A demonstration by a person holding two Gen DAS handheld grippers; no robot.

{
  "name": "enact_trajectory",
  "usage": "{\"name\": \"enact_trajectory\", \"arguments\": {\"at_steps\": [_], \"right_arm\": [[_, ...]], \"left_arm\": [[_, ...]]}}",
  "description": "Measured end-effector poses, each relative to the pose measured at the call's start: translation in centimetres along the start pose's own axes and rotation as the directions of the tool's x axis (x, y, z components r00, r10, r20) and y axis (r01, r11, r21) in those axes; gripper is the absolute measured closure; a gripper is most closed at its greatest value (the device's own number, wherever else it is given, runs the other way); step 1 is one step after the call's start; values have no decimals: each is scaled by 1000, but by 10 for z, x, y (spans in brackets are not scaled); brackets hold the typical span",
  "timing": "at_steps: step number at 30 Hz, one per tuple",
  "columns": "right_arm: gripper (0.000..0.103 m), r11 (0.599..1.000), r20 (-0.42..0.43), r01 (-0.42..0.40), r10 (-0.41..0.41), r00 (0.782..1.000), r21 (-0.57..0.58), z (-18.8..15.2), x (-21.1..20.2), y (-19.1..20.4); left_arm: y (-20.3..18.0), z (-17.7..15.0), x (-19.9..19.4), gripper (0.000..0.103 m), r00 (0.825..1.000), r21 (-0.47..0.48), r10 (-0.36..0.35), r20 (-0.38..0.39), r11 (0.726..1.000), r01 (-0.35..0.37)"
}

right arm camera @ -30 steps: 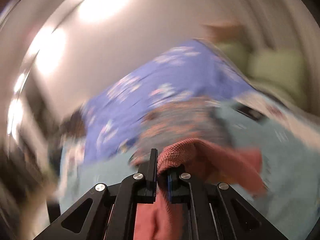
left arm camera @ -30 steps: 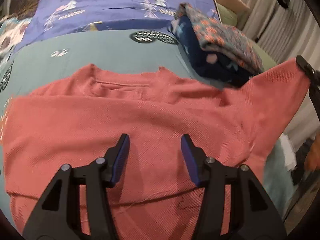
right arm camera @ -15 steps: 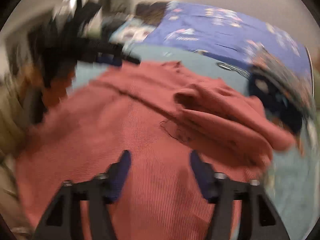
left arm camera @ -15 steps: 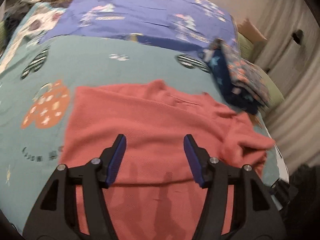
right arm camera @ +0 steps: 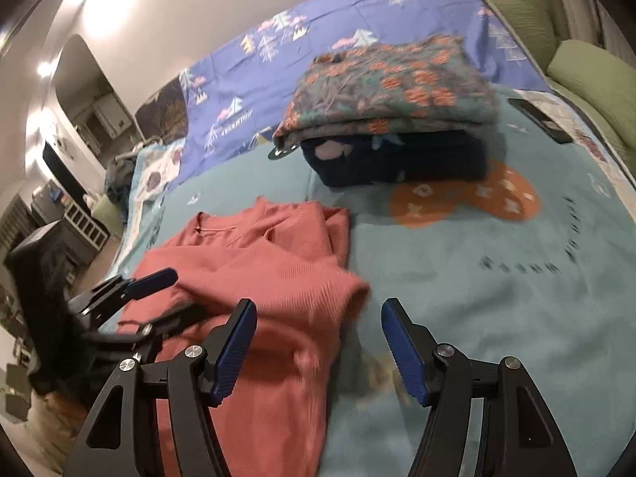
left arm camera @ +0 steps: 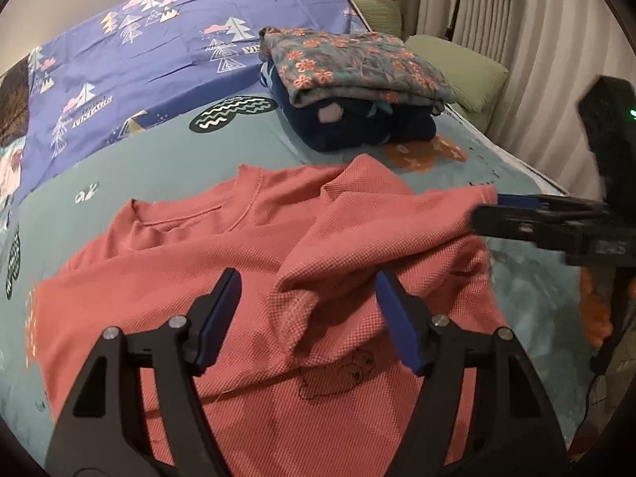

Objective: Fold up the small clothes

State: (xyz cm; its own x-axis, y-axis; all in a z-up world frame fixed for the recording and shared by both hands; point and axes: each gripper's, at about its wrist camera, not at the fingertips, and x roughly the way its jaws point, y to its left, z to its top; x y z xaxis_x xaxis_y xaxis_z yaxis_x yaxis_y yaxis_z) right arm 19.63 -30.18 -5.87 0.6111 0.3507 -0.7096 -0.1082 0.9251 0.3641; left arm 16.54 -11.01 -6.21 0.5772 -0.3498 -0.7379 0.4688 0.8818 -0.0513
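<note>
A salmon-red knit top [left arm camera: 222, 262] lies flat on the teal bedspread [left arm camera: 159, 159], its right sleeve folded over the body. It also shows in the right wrist view [right arm camera: 278, 278]. My left gripper [left arm camera: 308, 318] is open, hovering just above the top's lower middle. My right gripper [right arm camera: 318, 342] is open over the top's right edge, beside the folded sleeve end. From the left wrist view the right gripper [left arm camera: 501, 210] shows side-on at the sleeve's cuff. The left gripper [right arm camera: 159, 294] shows in the right wrist view at the top's left edge.
A stack of folded clothes, floral [left arm camera: 349, 67] over navy, sits behind the top, also in the right wrist view [right arm camera: 389, 91]. A purple tree-print sheet [left arm camera: 139, 51] covers the bed's far part. Green pillows [left arm camera: 465, 71] and curtains stand at right. A dark remote [right arm camera: 540, 119] lies near the stack.
The right gripper, shut on the sleeve a second ago, laid it over the body and opened. The left gripper stayed open above the top while its view swung.
</note>
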Motion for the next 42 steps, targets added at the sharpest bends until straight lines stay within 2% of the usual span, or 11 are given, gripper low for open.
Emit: {"name": "enact_trajectory", "arguments": {"at_steps": [3, 7, 9, 16, 21, 29, 30, 32, 33, 38, 42], "right_arm": [[63, 990, -70, -137, 135, 988, -19, 17, 16, 23], [63, 914, -113, -395, 384, 916, -91, 45, 25, 87], [63, 890, -129, -434, 418, 899, -141, 54, 28, 117], [54, 928, -50, -102, 90, 995, -359, 37, 3, 111], [35, 930, -39, 57, -76, 996, -363, -1, -20, 55], [33, 918, -38, 201, -228, 973, -342, -12, -8, 34], [34, 925, -37, 198, -221, 975, -323, -11, -7, 29], [59, 958, -55, 127, -146, 988, -257, -8, -9, 18], [102, 974, -90, 67, -88, 992, -215, -6, -8, 13], [100, 992, -87, -75, 66, 994, -104, 10, -13, 29], [100, 958, -72, -281, 276, 958, -58, 49, -14, 77]], "left_arm": [[13, -7, -5, 32, 1000, -33, 12, 1, 999, -12], [46, -26, -22, 31, 996, -134, 82, 24, 988, -78], [69, -38, -32, 31, 996, -221, 92, 22, 972, -85], [88, -49, -58, 30, 991, -223, 129, 43, 968, -117], [73, -38, -46, 30, 996, -191, 59, 62, 981, -46], [38, -31, -28, 30, 999, -125, 18, 34, 992, -14], [40, -33, -30, 30, 999, -126, 18, 36, 992, -13], [46, -35, -32, 30, 999, -136, 25, 40, 991, -19], [49, -36, -32, 30, 999, -144, 30, 39, 989, -24], [64, -34, -36, 30, 998, -190, 45, 54, 981, -34], [76, -36, -52, 30, 993, -220, 70, 92, 974, -48]]}}
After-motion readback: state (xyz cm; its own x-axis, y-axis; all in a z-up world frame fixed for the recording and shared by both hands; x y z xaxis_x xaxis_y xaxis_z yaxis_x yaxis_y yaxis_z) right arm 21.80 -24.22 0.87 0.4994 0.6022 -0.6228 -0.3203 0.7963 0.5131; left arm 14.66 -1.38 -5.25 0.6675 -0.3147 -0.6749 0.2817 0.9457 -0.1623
